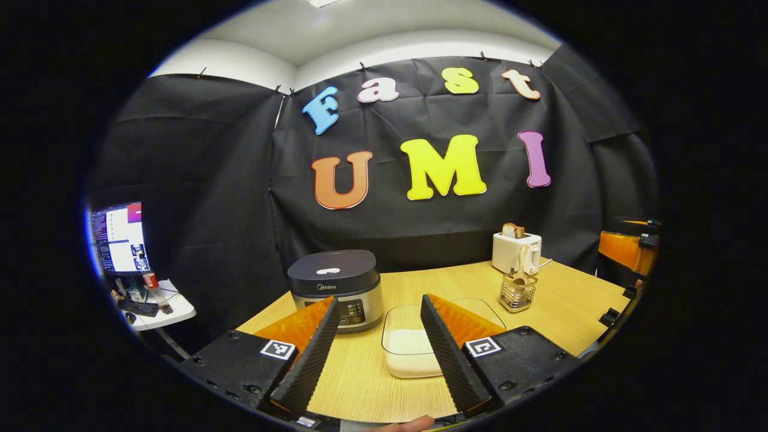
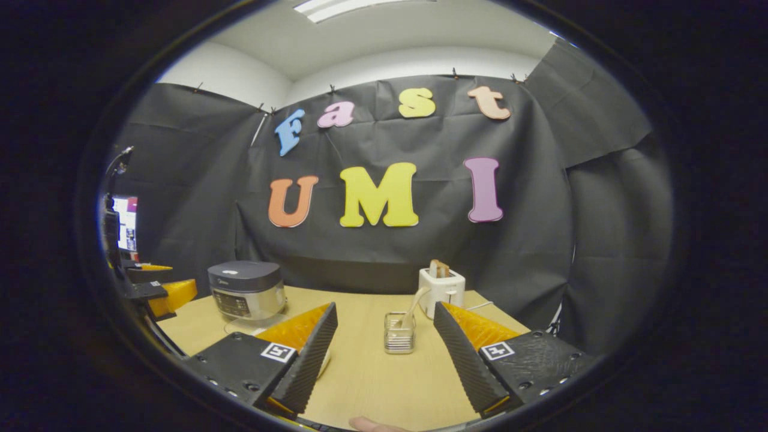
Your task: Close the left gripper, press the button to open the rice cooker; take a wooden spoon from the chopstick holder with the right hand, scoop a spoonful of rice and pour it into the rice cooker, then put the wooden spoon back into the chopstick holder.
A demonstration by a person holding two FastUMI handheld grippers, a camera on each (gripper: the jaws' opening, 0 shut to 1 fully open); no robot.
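Left claw (image 1: pixel 375 354) fingers spread, empty, above bench (image 1: pixel 558 312). Rice tub (image 1: pixel 414 345) just ahead; cooker (image 1: pixel 336 288) (lid down) beyond on left. Right claw (image 2: pixel 384 360) also agape, empty. Holder (image 2: pixel 399 332) straight ahead, spoon (image 2: pixel 414 307) standing inside, toaster (image 2: pixel 443 291) behind.

Rice cooker (image 1: pixel 336 288) left of chopstick holder (image 1: pixel 518 294)
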